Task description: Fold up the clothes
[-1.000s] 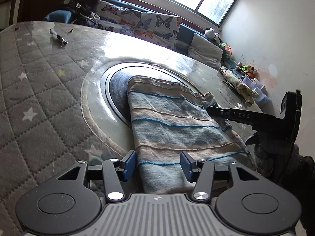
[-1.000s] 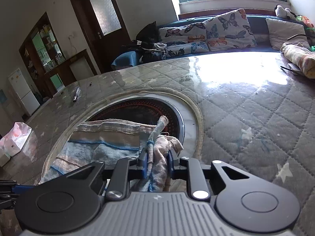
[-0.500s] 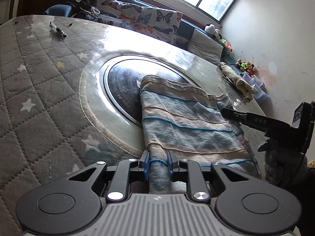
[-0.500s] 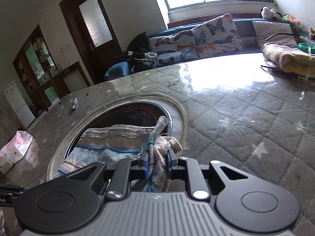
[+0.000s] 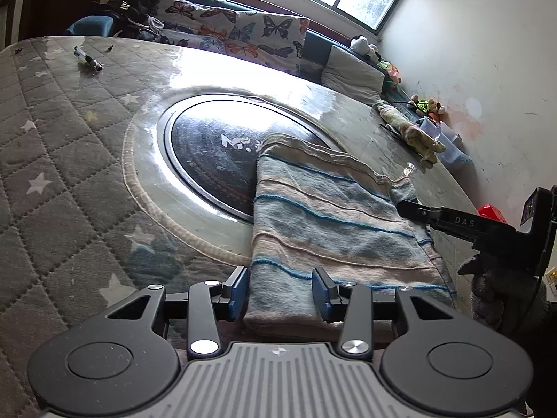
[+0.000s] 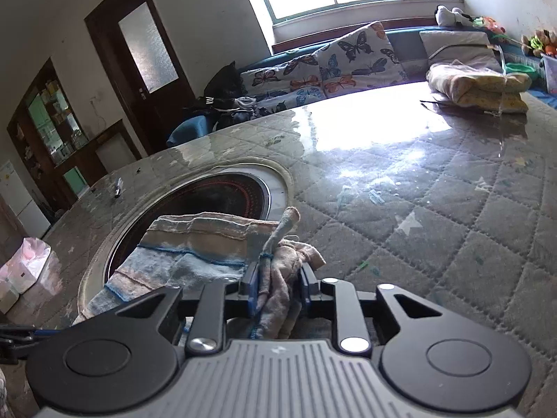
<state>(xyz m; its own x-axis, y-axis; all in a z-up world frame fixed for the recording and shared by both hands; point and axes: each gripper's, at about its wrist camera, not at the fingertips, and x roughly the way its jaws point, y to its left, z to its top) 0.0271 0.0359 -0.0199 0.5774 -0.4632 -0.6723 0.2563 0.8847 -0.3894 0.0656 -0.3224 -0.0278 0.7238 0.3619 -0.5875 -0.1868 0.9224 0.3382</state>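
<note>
Over on the quilted surface [image 5: 62,160], a pen [image 5: 87,60] lies far off by the edge. The left gripper [image 5: 280,291] has just been opening; its blue pads stand clear on either side of the striped cloth's [image 5: 323,216] near edge, which lies between them, partly over the dark round inset [image 5: 209,153]. The right gripper [image 6: 278,287] pinches the cloth's bunched corner, its jaws having just eased slightly.

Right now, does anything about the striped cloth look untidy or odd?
Yes. The striped cloth lies flat, but its corner in the right gripper is bunched into a crumpled wad. The left gripper has just opened.
</note>
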